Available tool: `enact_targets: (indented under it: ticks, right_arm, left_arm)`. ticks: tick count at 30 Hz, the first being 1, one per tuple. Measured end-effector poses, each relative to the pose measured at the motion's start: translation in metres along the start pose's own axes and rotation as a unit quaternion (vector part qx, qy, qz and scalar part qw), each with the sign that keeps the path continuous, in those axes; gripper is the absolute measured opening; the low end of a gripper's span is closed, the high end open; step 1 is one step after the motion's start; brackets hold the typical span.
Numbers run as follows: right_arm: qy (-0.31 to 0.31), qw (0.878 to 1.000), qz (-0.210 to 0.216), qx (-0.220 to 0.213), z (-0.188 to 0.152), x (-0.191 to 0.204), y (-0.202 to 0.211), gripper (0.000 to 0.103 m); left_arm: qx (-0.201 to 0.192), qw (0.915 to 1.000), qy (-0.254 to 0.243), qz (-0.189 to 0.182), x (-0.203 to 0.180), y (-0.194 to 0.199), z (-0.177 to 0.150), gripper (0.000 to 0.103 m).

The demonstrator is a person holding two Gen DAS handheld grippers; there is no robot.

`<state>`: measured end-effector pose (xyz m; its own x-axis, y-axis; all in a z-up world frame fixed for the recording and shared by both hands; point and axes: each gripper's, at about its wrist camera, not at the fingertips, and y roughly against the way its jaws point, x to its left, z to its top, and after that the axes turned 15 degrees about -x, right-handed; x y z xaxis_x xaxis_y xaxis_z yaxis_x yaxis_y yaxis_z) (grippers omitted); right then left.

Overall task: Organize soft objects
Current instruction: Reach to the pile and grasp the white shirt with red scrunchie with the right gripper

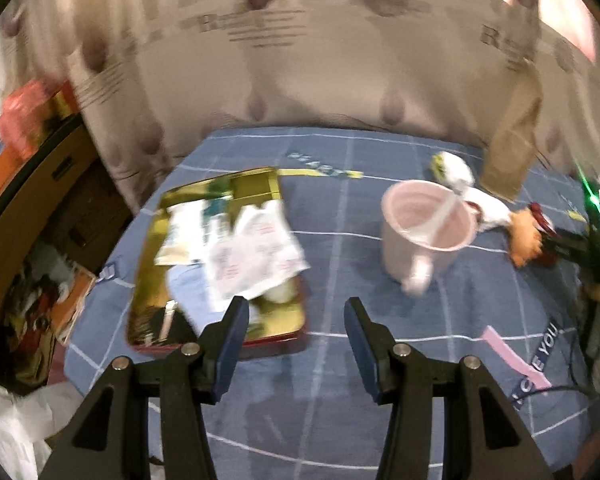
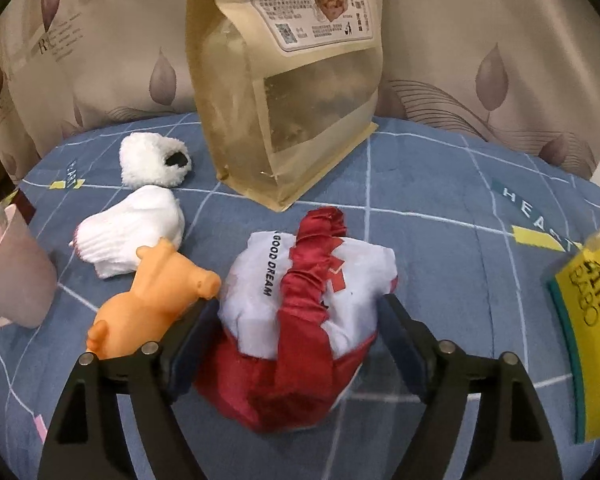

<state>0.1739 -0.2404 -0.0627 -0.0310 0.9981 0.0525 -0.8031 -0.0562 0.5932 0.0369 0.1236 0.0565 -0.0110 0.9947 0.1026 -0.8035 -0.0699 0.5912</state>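
A red and white cloth pouch printed "GOOD DREAM" lies on the blue checked blanket. My right gripper straddles it, one finger at each side, and the jaws stand wide without squeezing it. An orange pig toy leans against the left finger. Behind it lie a white ribbed cloth and a white fluffy piece. My left gripper hovers open and empty over the blanket, just right of a gold tin holding paper packets.
A tall kraft snack bag stands behind the pouch. A pink mug with a spoon stands mid-blanket, right of the tin. A yellow pack sits at the right edge. Curtains hang behind; boxes and clutter lie left of the bed.
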Motion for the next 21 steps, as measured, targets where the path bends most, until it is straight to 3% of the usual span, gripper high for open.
enact_targets:
  ticks: [5,8,21]
  right_arm:
    - [-0.004,1.000,-0.014,-0.001,-0.003,-0.008,-0.002,0.043]
    - [-0.009,1.000,-0.016,-0.006,-0.005,-0.014,0.007,0.032]
    - [-0.025,0.999,-0.035,-0.004,-0.050,-0.046,0.069,0.028]
  left_arm:
    - [0.010,0.9987,-0.024,-0.044,-0.042,-0.008,0.007,0.051]
    - [0.015,0.9963,-0.038,-0.076,-0.071,-0.012,0.009,0.051]
    - [0.059,0.9736,-0.087,-0.203,-0.189,-0.045,0.029,0.051]
